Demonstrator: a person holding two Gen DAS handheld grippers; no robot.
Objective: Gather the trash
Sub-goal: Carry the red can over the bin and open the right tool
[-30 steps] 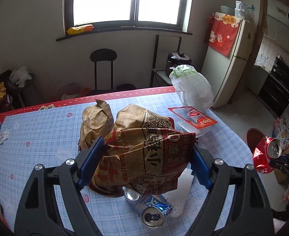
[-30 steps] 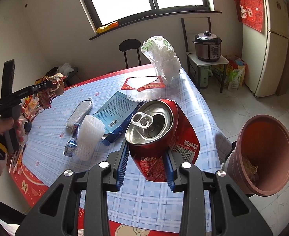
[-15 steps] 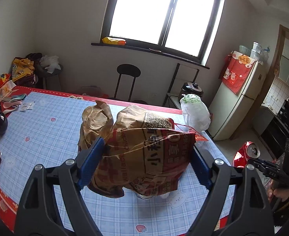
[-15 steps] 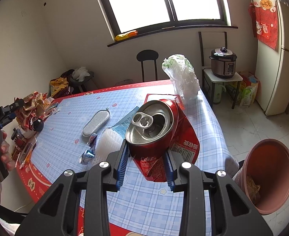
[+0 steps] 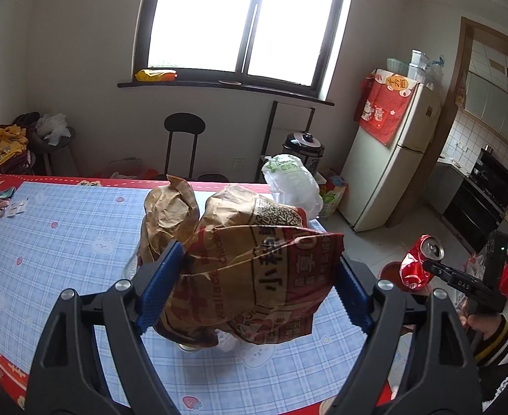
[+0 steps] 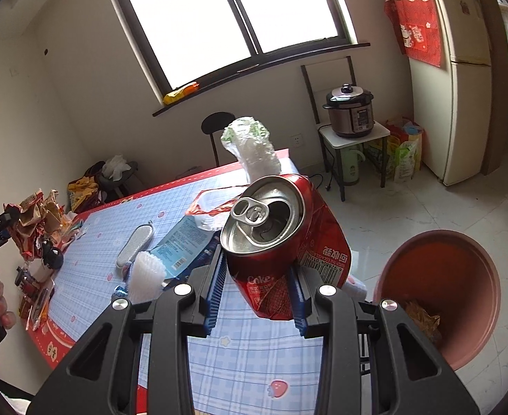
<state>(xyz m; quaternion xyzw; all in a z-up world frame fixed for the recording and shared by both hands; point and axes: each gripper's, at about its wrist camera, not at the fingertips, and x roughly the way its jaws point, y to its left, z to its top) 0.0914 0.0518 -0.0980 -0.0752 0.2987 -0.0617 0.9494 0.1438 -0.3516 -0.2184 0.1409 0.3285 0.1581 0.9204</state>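
My left gripper (image 5: pixel 254 287) is shut on a crumpled brown and red paper food bag (image 5: pixel 247 263) and holds it above the blue checked table (image 5: pixel 64 242). My right gripper (image 6: pixel 257 287) is shut on a crushed red Coke can (image 6: pixel 278 238), held above the table's right edge, left of the brown trash bin (image 6: pixel 440 297) on the floor. The can and right gripper also show in the left wrist view (image 5: pixel 420 263). The bag and left gripper show at the far left of the right wrist view (image 6: pixel 33 218).
On the table lie a white foam net (image 6: pixel 147 273), a blue packet (image 6: pixel 181 245), a grey oval item (image 6: pixel 134 250), a red-edged plastic tray (image 6: pixel 212 207) and a white plastic bag (image 6: pixel 254 152). A fridge (image 6: pixel 461 79), a cooker stand (image 6: pixel 354 135) and a stool (image 5: pixel 184 128) stand around.
Both grippers have lifted higher with their loads. The right gripper with the can has shifted toward the bin, which now looks larger and closer.
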